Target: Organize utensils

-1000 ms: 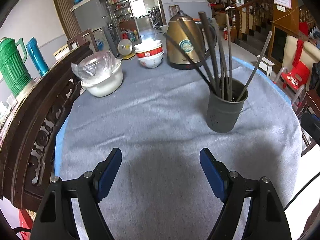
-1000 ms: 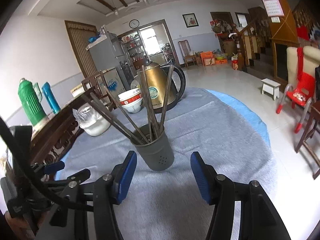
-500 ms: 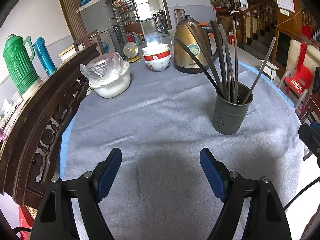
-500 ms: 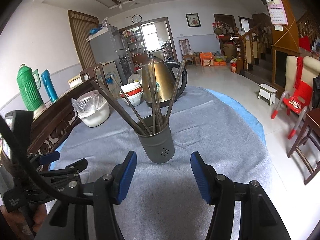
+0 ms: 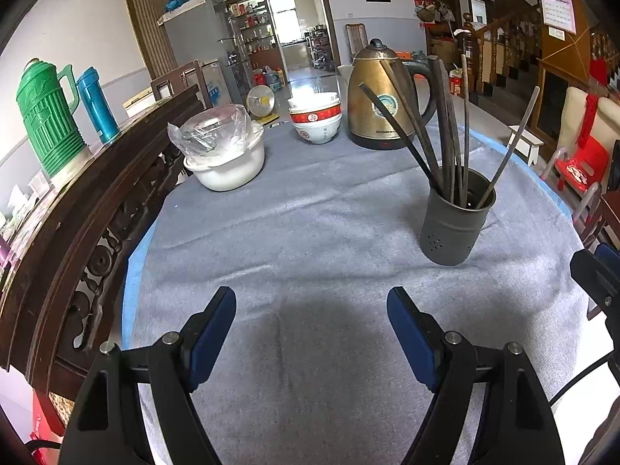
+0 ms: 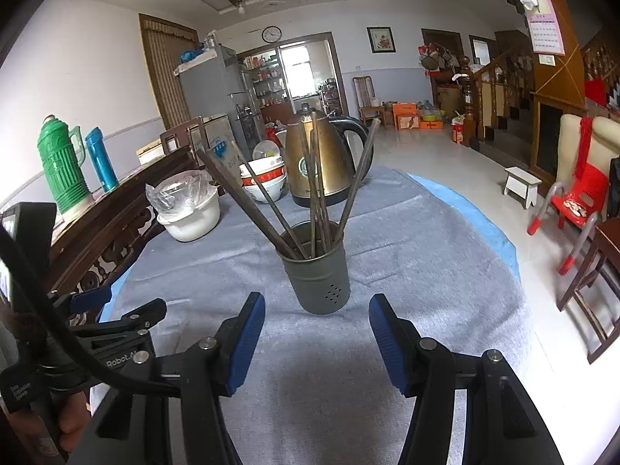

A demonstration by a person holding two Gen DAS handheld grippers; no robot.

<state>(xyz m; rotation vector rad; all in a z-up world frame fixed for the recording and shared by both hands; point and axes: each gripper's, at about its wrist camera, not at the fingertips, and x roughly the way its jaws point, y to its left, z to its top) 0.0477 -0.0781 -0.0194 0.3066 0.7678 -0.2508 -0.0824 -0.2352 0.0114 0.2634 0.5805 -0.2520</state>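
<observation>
We have the round table (image 5: 310,232) under its grey cloth before us, and the cloth between us and the far dishes lies bare — no loose utensil shows on it in either view. At the far side stand the brass kettle (image 5: 381,104), the white pot covered in plastic film (image 5: 224,151) to its left, and the stacked bowls (image 5: 316,120) between them; these look to us like bystanders to the job. The task's own thing, the grey holder (image 6: 316,271), stands upright on the right half of the table, near the middle of the right wrist view and just beyond our right gripper (image 6: 317,343). The chopsticks (image 6: 310,193) all stand inside it, fanned out and leaning on the rim. Our right gripper is open with nothing between its pads, aimed at the holder but apart from it; our left gripper (image 5: 311,333) is open wider and empty too, over bare cloth well to the left of the holder. We judge the gathering done — what may be left is at most tidying the fan.
</observation>
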